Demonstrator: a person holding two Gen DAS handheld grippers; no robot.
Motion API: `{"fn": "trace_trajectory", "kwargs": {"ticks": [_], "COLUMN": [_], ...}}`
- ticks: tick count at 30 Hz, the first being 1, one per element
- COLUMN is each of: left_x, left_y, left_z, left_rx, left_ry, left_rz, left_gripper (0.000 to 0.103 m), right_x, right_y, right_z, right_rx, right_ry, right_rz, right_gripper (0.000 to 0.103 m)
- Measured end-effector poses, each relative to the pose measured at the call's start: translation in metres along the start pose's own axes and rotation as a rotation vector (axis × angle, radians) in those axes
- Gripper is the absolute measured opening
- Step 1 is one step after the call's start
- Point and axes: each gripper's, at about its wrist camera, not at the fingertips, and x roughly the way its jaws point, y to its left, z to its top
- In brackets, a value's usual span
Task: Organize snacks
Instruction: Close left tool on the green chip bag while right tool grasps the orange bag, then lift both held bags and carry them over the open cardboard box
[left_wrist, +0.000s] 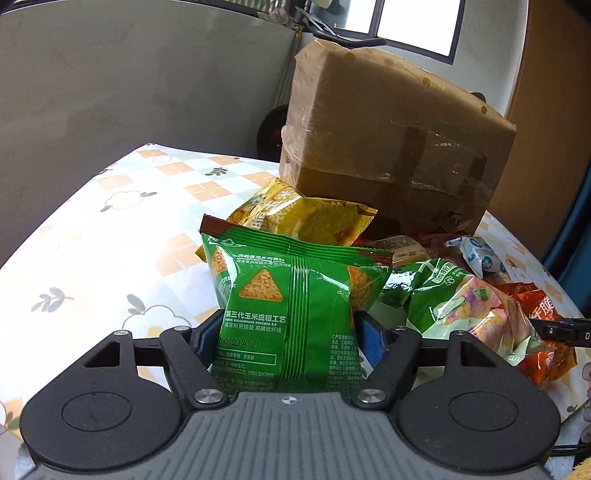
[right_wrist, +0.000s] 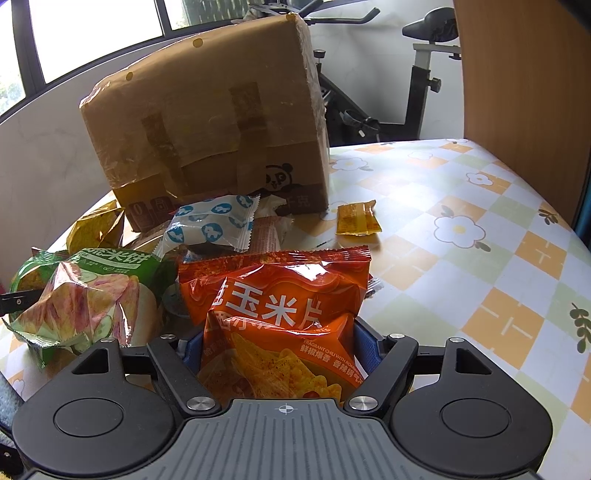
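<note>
My left gripper is shut on a green corn-chip bag, held upright between its blue pads. My right gripper is shut on an orange chili corn-chip bag. A pile of snacks lies between them on the table: a yellow bag, a green-and-pink rice-cracker bag, a white packet with blue prints, and a small yellow sachet apart to the right. The rice-cracker bag also shows in the left wrist view, with the orange bag beyond it.
A large taped cardboard box stands at the back of the table behind the pile. The table has a floral checked cloth. An exercise bike and a wooden panel stand beyond the table's far edge.
</note>
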Motion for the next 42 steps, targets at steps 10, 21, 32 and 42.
{"fn": "trace_trajectory", "kwargs": {"ticks": [10, 21, 32, 42], "left_x": [-0.017, -0.037, -0.066, -0.018], "left_y": [0.004, 0.013, -0.025, -0.092], "left_z": [-0.001, 0.035, 0.139, 0.241], "left_rx": [-0.083, -0.166, -0.086, 0.005], "left_ry": [-0.043, -0.121, -0.303, -0.368], "left_rz": [0.109, 0.124, 0.039, -0.040], "left_gripper": [0.074, 0.074, 0.074, 0.074], "right_x": [-0.008, -0.039, -0.074, -0.069], "right_y": [-0.002, -0.022, -0.023, -0.006], "right_z": [0.002, 0.029, 0.116, 0.206], "right_rx": [0.004, 0.024, -0.034, -0.135], "right_ry": [-0.022, -0.132, -0.320, -0.437], "right_rz": [-0.043, -0.108, -0.069, 0.013], "right_gripper": [0.072, 0.072, 0.072, 0.072]}}
